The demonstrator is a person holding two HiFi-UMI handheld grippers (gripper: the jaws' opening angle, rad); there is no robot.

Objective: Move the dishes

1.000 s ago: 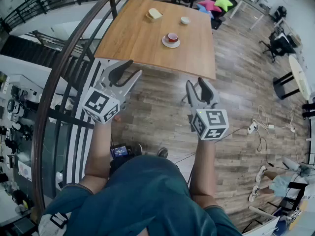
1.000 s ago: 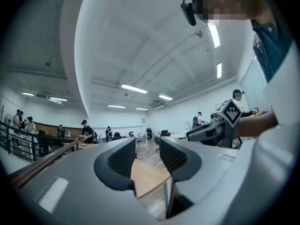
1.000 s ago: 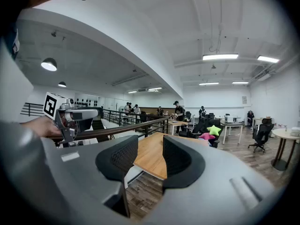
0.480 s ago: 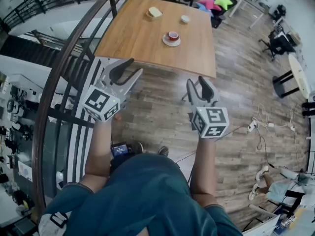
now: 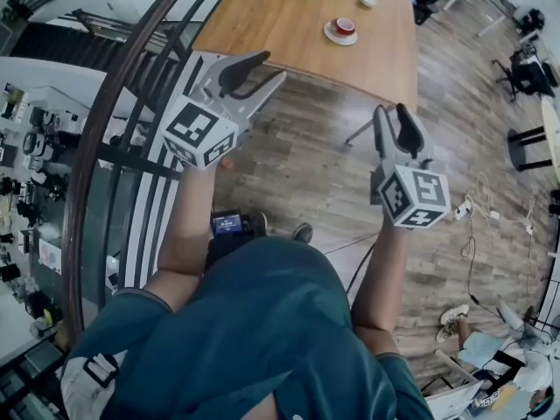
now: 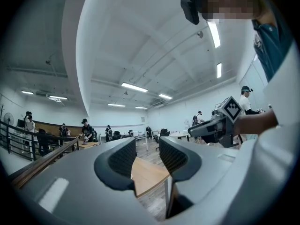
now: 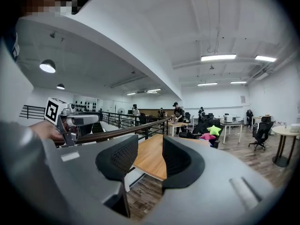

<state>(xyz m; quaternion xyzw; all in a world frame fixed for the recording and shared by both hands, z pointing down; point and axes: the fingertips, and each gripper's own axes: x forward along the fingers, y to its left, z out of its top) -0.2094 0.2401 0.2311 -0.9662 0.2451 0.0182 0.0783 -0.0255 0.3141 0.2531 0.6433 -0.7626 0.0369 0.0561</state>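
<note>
two tools held forward — left gripper and right gripper, jaws spread and empty, probably readied for reaching — table and cup well ahead.

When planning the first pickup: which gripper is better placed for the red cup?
Probably left: the left gripper, jaws open and empty, is nearer the table edge and angled toward the red cup; the right gripper hangs back.

Right tool, jaws apart, before table

Open-plan office: desks, swivel chairs, ceiling strip lights.
</note>
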